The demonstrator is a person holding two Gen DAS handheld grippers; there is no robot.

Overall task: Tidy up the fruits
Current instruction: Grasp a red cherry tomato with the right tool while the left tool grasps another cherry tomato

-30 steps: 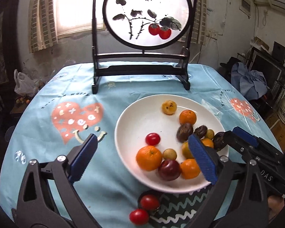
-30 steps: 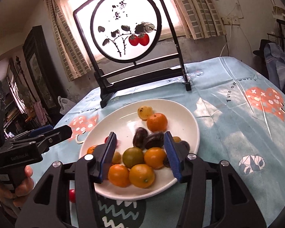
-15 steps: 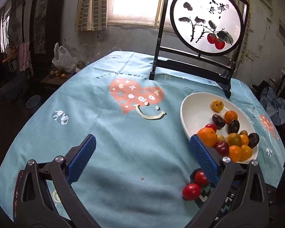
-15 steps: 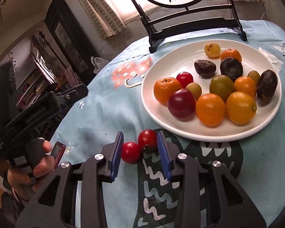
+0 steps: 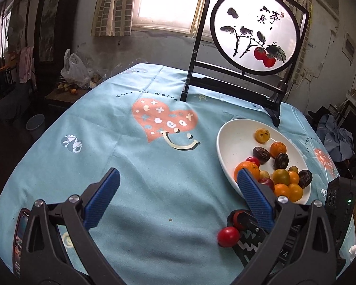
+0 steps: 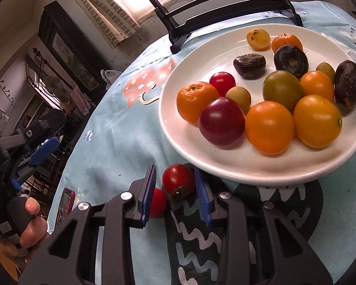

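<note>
Right gripper (image 6: 175, 191): blue pads set either side of a red cherry tomato (image 6: 178, 178), narrow gaps visible on both sides; contact cannot be confirmed, so whether the jaws grip or merely bracket the fruit cannot be told. The tomato sits on the tablecloth (image 6: 121, 140) just near of the white plate (image 6: 249, 169), at the edge of a dark zigzag-print patch. A second red cherry tomato (image 6: 157, 202) lies just left of the left pad, outside the jaws, close beside the first. Left gripper (image 5: 175, 191): jaws released and spread wide, nothing between them, hovering over bare blue cloth left of the plate. Plate contents, right wrist view: a mandarin (image 6: 196, 101) at the left, a dark red plum (image 6: 222, 121) touching it, a small red tomato (image 6: 222, 83) behind, two large orange fruits at the near rim, a green-brown fruit, three dark wrinkled fruits, a yellow spotted fruit (image 6: 258, 38) at the far side. The far left half of the plate is bare. Edges: a black-framed round painted screen (image 5: 255, 34) stands at the far side, one foot close to the plate's far rim. A phone (image 6: 65, 203) lies at the near left table edge. Broad open cloth lies left of the plate
</note>
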